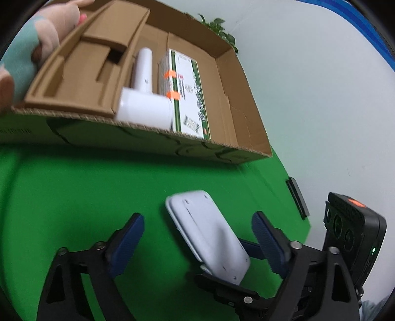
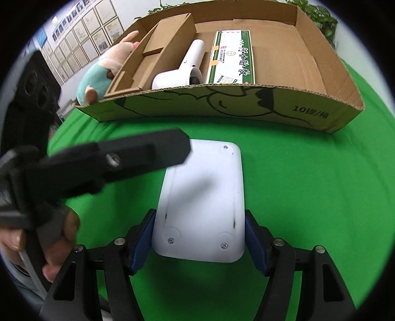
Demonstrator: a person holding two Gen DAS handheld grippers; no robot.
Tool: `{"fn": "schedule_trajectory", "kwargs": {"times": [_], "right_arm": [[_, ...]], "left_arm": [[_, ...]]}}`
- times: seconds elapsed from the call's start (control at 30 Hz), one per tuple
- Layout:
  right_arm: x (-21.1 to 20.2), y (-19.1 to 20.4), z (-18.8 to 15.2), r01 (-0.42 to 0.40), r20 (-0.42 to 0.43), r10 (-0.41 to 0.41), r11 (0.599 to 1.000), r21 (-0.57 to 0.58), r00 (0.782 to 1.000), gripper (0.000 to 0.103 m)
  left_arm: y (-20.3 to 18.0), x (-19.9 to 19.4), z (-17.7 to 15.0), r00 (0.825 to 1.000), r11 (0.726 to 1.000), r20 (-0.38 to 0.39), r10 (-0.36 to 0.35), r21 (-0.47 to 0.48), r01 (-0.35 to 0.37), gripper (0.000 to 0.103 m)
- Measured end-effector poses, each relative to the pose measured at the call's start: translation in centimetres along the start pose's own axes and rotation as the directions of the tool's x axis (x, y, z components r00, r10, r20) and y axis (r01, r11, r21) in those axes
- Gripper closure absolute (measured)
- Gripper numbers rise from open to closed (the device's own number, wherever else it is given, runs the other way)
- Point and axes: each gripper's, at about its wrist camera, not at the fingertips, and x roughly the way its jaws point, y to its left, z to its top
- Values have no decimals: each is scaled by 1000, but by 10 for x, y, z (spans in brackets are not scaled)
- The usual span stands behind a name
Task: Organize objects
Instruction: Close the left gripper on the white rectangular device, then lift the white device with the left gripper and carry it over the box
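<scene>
Two grippers are recorded over a green tabletop (image 2: 296, 177).

Right gripper (image 2: 198, 234): its blue ribbed pads (image 2: 144, 237) are closed against both long edges of a white flat device (image 2: 205, 197), which is gripped at its near end, underside up, with screws and round feet visible. The device is held tilted above the green surface, its far end directed toward the box.

Left gripper (image 1: 197, 237): the jaws are held apart, with blue pads (image 1: 128, 237) clear of the white device; the device's raised end is seen between them without contact. In the right wrist view, one black finger of this gripper is seen crossing the device's far left corner; contact there cannot be told. A hand (image 2: 49, 247) is seen on its handle.

Cardboard box (image 2: 222, 108): an open, shallow box is set on the tabletop beyond the device, printed with a line drawing on its near wall. Contents, from left:
- a brown cardboard insert (image 2: 158, 47);
- a white hair dryer (image 2: 182, 71), laid flat;
- a green-and-white carton (image 2: 229, 56), beside the dryer, touching it.

Plush toy (image 2: 98, 74): pink and teal, placed at the left outer side of the insert.

Beyond the box: leafy plants (image 2: 318, 17), and framed papers on a wall (image 2: 81, 34).
</scene>
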Motion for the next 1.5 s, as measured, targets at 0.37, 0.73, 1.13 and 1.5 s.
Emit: {"fn": "schedule_trajectory", "kwargs": {"times": [0.37,0.73,1.13,1.5], "right_arm": [[-1,-5,-2,-90,-2,91,994,68,996,36],[2,1,-3,-87,-1,87,994,68,996,36],[-4,5,-5,-101,32,99,993,62,995,37],[-19,13,16,-117,110,112,992,42,988,37]], "left_arm": [[-3,11,-8,999,1000,-37,27,4,-27,55],[1,8,-11,998,998,-38,55,-2,-55,67],[-20,-18,-9,995,994,11,95,57,-96,74],[-49,-36,11,992,987,71,108,109,-115,75]]}}
